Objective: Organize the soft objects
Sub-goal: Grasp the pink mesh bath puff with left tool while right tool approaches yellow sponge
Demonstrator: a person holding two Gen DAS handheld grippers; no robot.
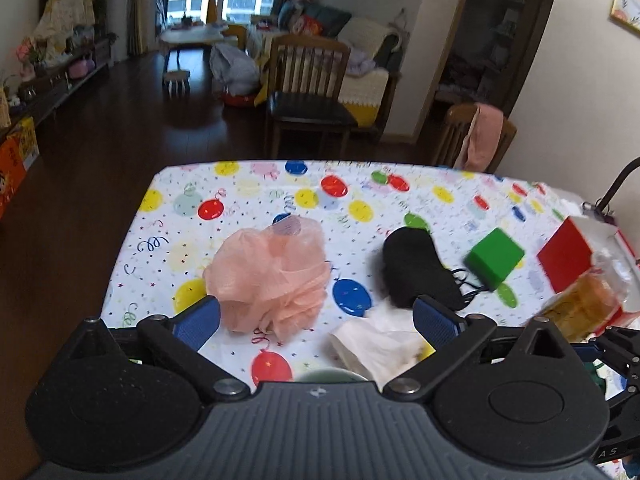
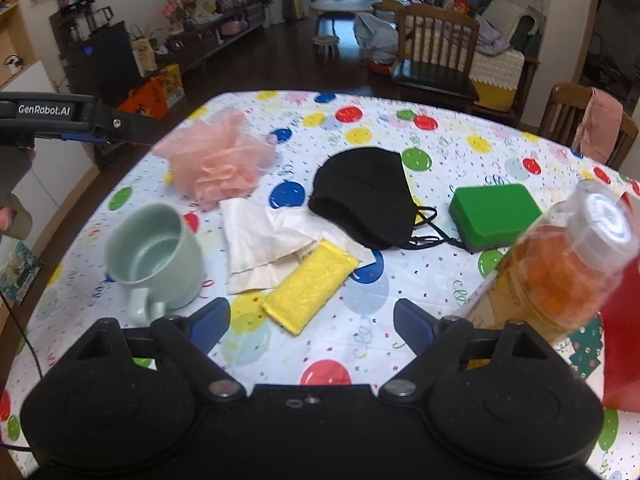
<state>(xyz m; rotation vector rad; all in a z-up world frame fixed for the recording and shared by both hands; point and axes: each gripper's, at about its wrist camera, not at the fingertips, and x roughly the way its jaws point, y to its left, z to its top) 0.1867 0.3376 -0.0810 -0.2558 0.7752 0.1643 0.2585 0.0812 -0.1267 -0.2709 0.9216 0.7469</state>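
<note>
Nearest to us, both grippers hang over the balloon-print tablecloth [image 2: 360, 320] with nothing between their blue pads. Our right gripper [image 2: 312, 322] stands wide above bare cloth, and just beyond it lies the flat yellow sponge pad [image 2: 310, 290]. Our left gripper [image 1: 316, 320] is spread as far as it goes, its left pad beside the near edge of the peach mesh bath pouf [image 1: 268, 280] and its right pad over the crumpled white tissue sheets [image 1: 380, 344].

To the left in the right wrist view stands the pale green ceramic mug [image 2: 154, 258], close beside the tissue. Further out lies the black cloth face mask [image 2: 366, 196] with its thin ear loops trailing toward the green rectangular foam block [image 2: 494, 214]. At the right, a clear plastic bottle of orange contents [image 2: 568, 264] leans beside a red box [image 2: 622, 344].

The soft things are all loose on the table, none yet gathered. We judge several hazards. The tissue overlaps the yellow pad and reaches under the mask, so a pinch on one may drag the others. The mask loops could snag the green block. The mug sits near enough to be knocked by a sweeping left arm, and the leaning bottle could topple if our right gripper swings outward. The pouf may squash and slip from a shallow grip.
</note>
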